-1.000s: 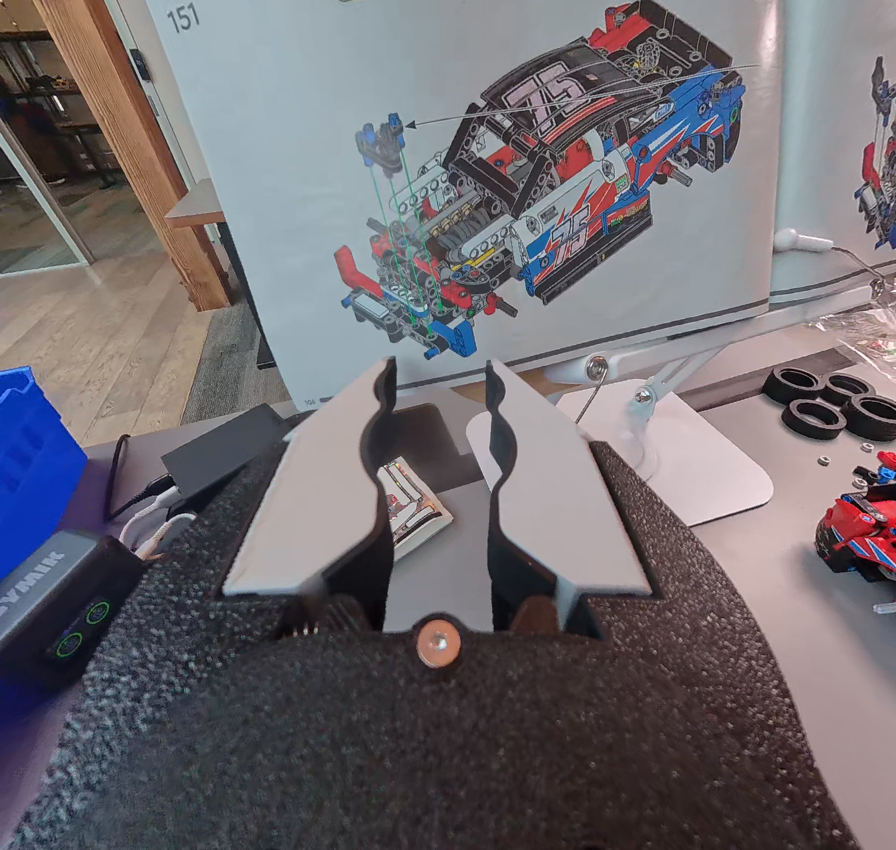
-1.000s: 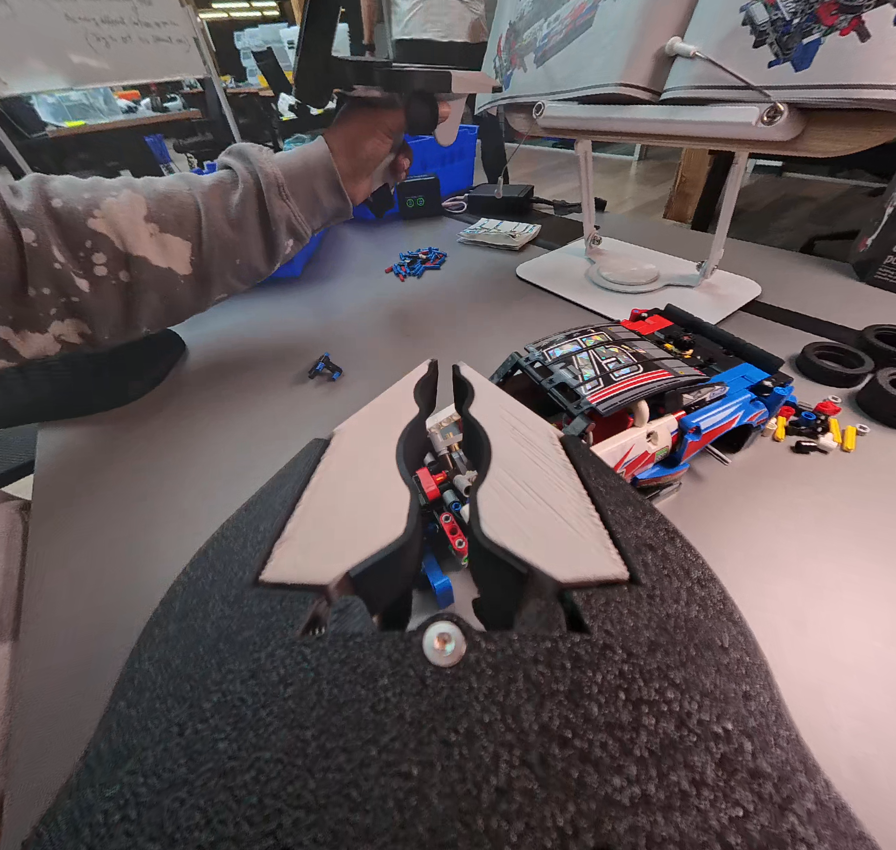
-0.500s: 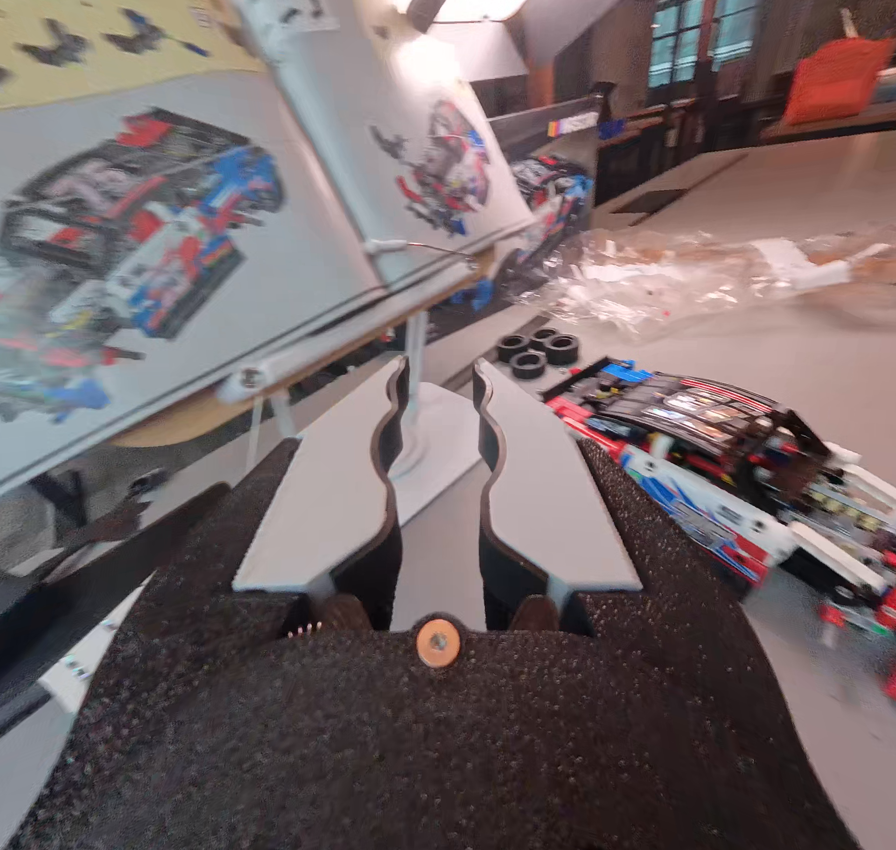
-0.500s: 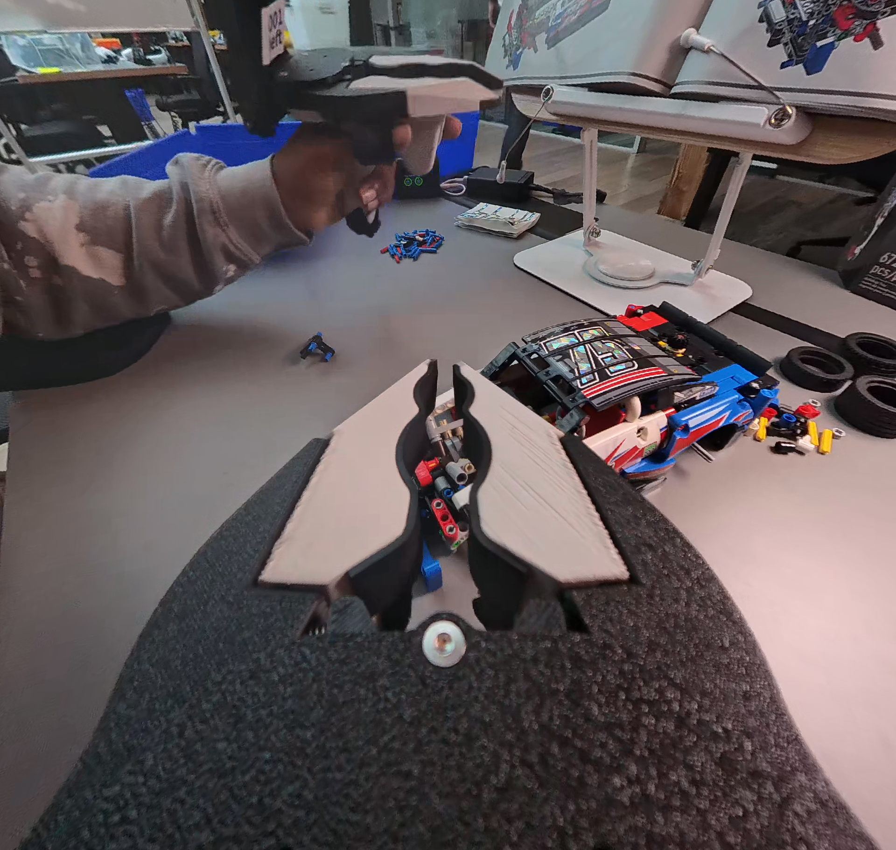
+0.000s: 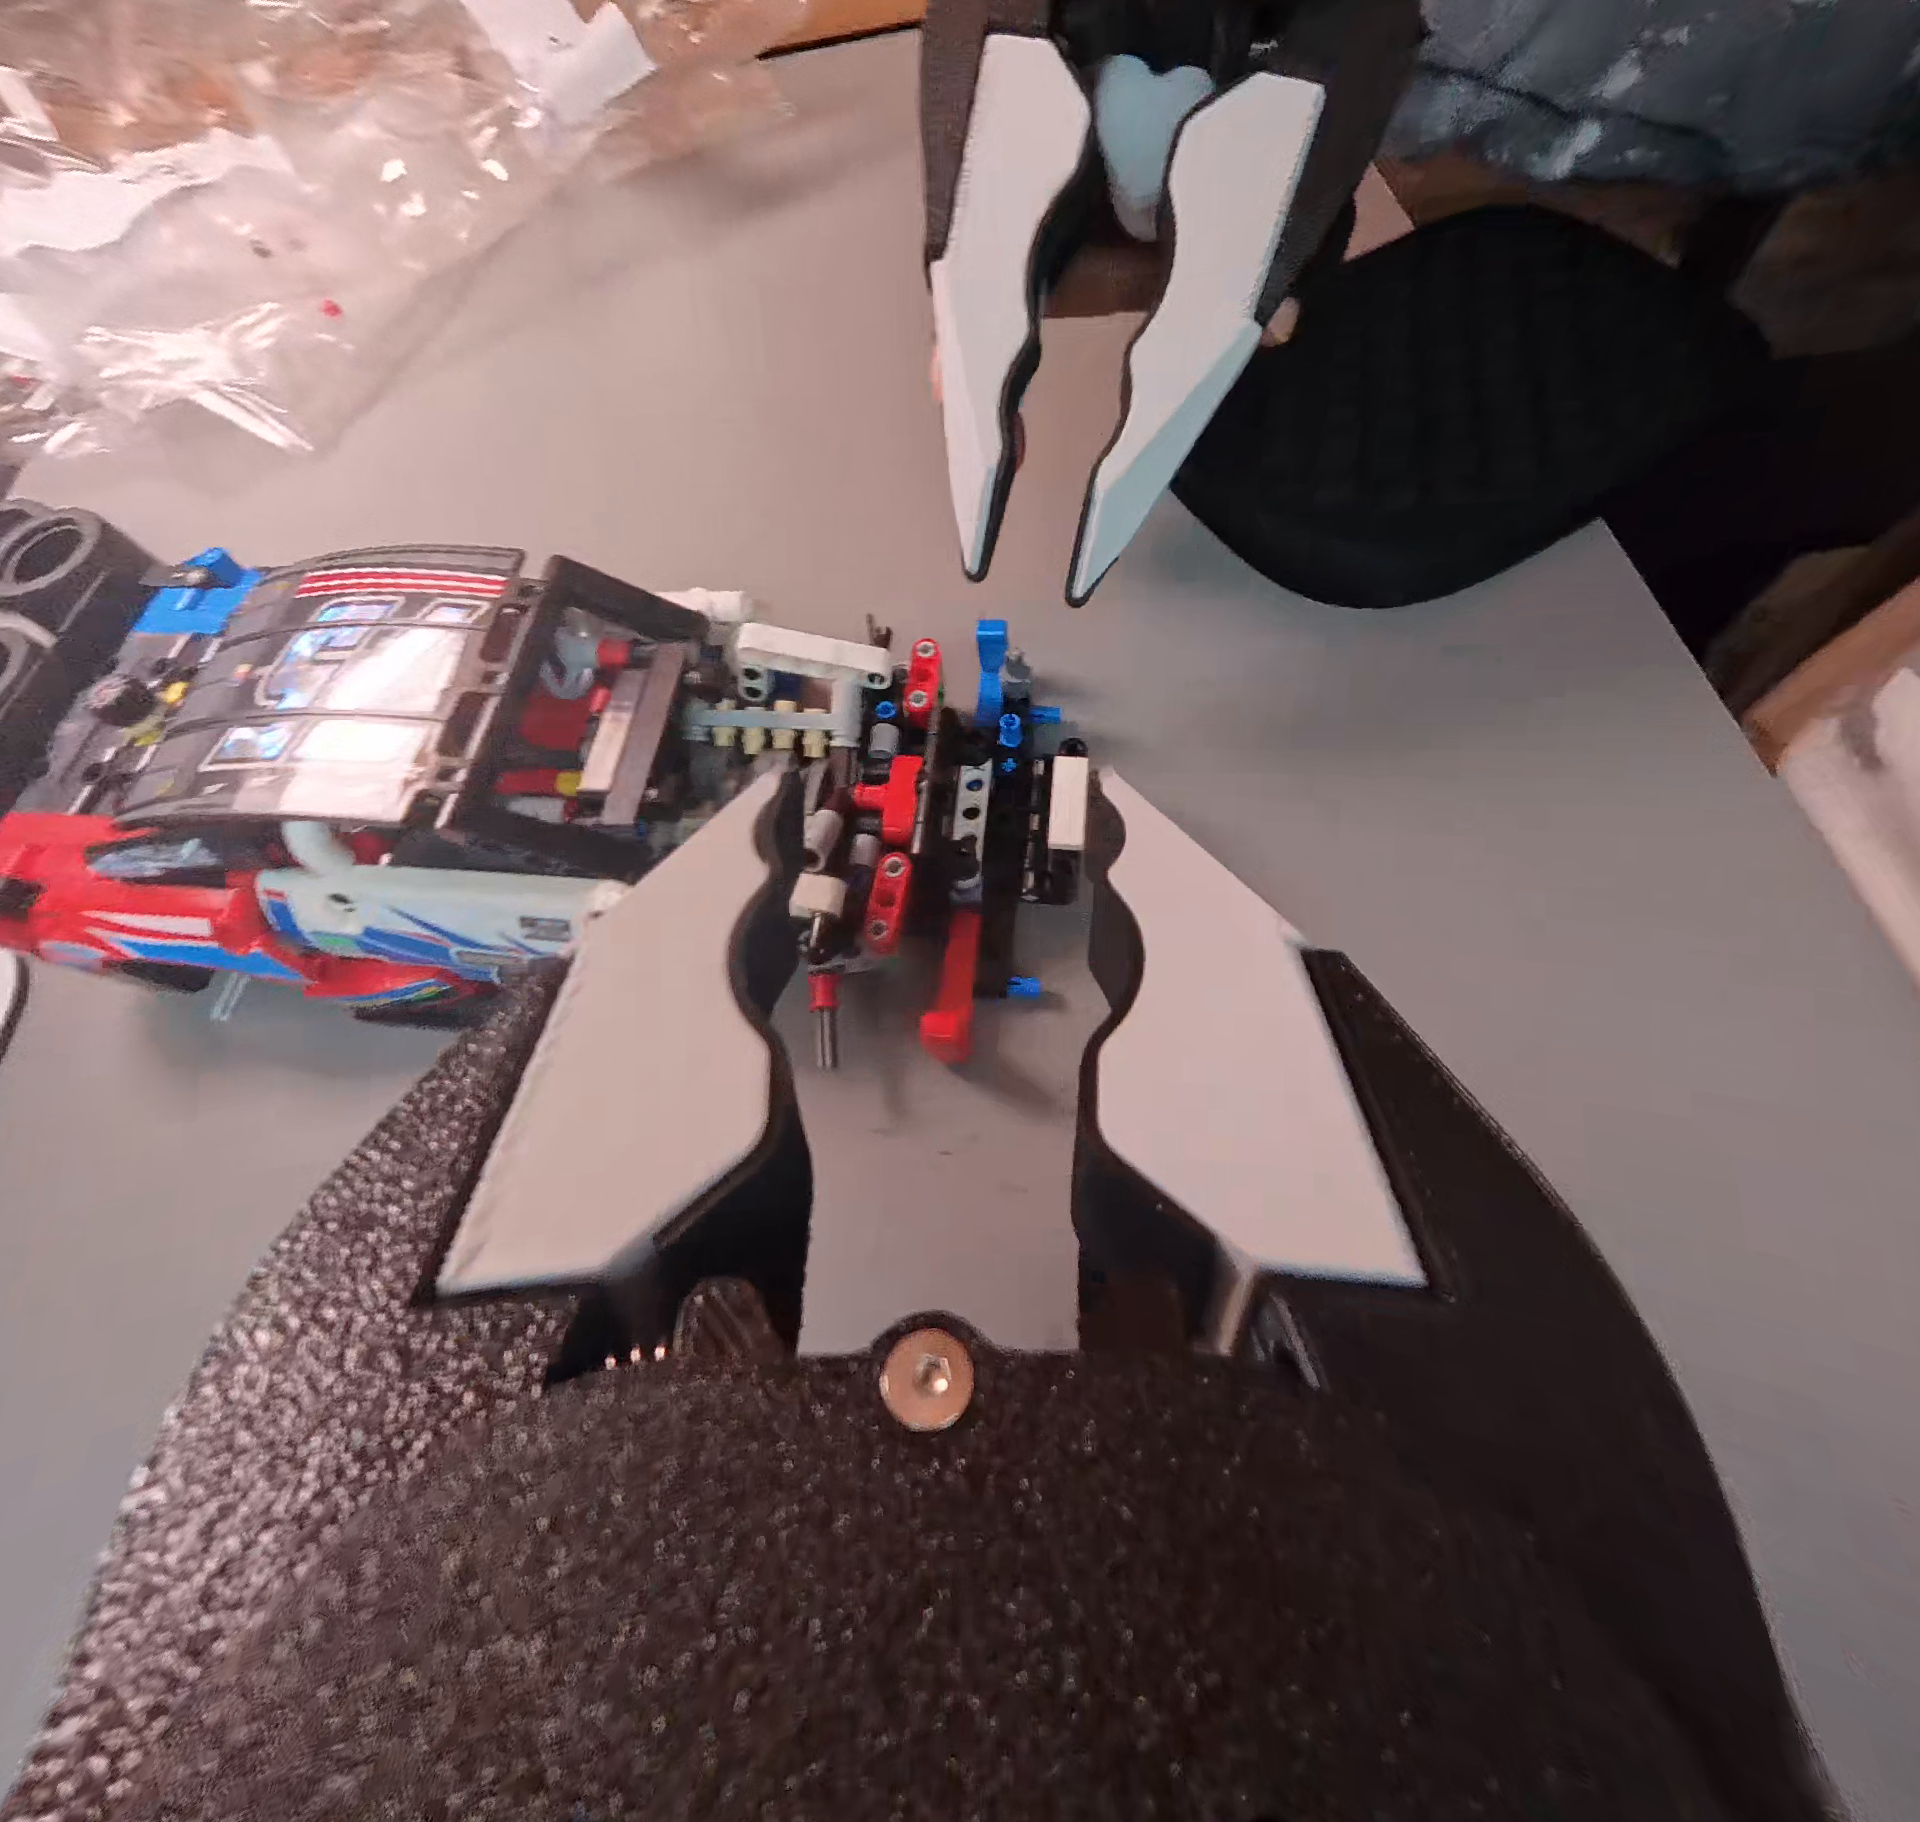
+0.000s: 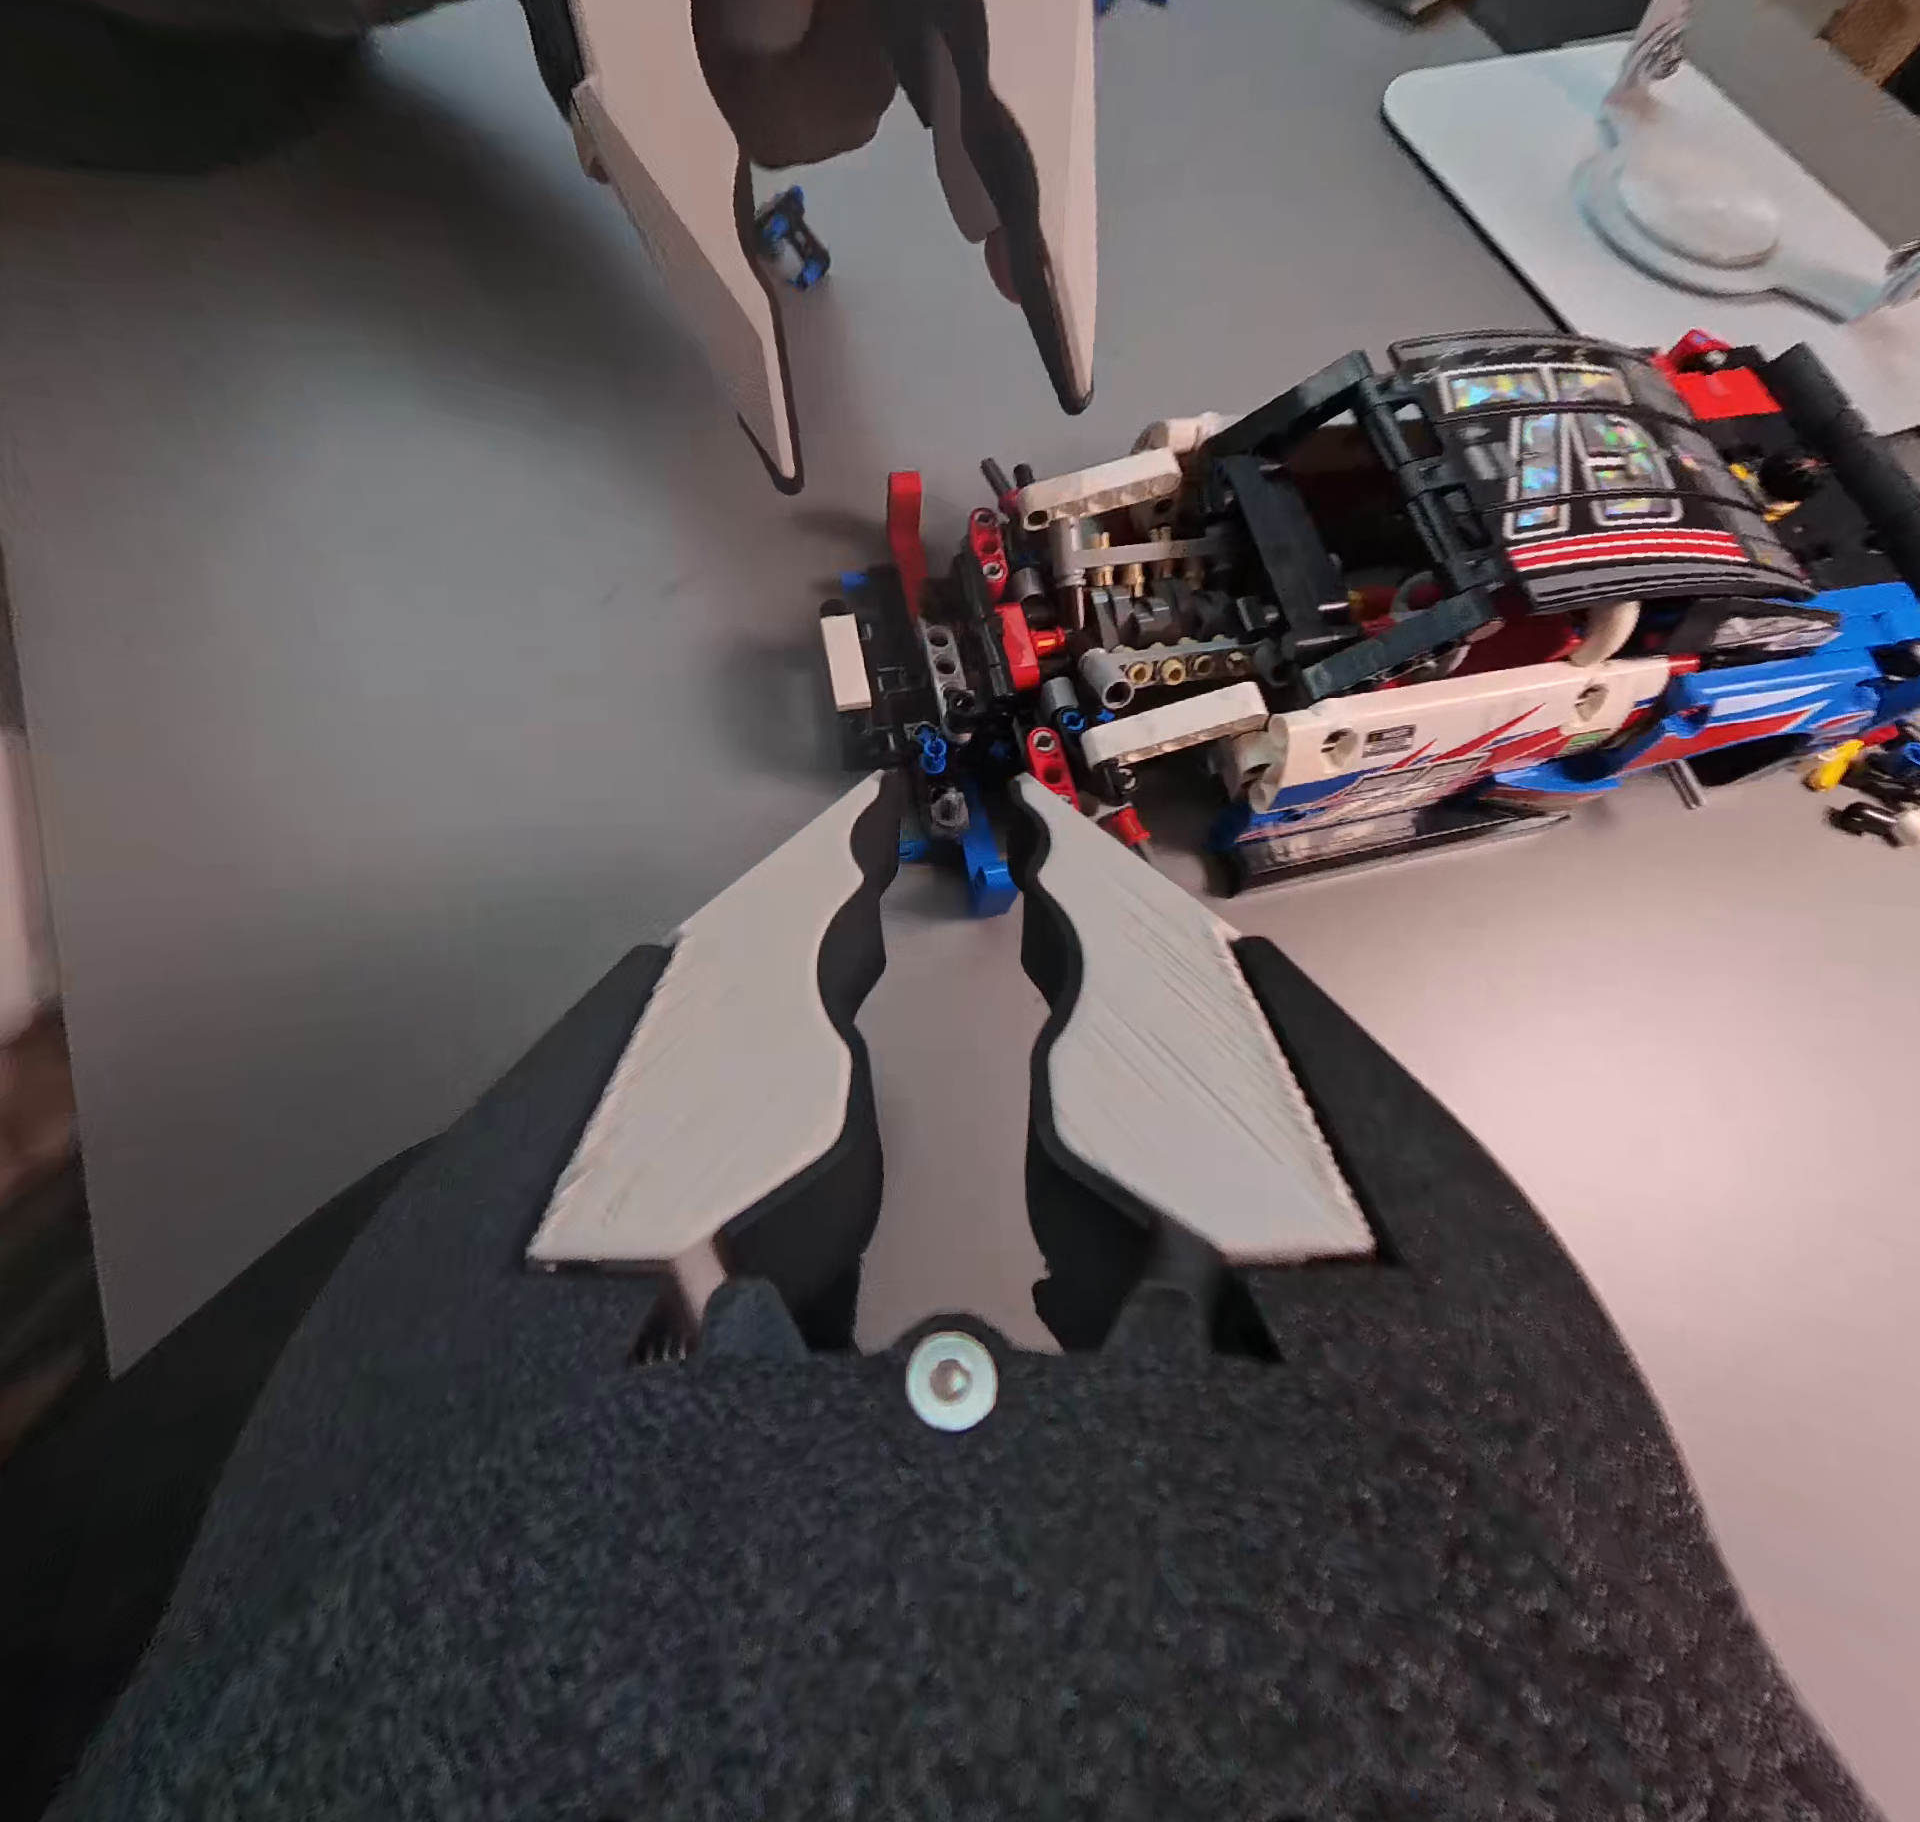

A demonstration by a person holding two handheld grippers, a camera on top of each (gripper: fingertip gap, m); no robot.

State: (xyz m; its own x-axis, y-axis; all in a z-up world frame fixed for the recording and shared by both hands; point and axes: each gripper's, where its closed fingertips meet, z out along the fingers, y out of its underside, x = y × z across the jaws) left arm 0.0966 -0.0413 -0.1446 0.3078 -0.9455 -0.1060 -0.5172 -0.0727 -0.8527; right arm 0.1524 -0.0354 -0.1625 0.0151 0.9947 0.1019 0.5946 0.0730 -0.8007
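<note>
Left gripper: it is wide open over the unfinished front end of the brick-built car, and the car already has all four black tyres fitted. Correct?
Not quite. The left gripper is open at the exposed front of the car, but no tyres are fitted: the left wrist view shows loose black tyres lying on the table beyond the car's rear.

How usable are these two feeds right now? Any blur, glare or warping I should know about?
Left wrist view: the left gripper and the clear plastic bags are motion-smeared, the brick car fairly sharp, with light glaring off its roof stickers; wide-angle bending at the edges. Right wrist view: the car is sharp, the far left gripper and stand base soft, with soft shadows on the table.
</note>
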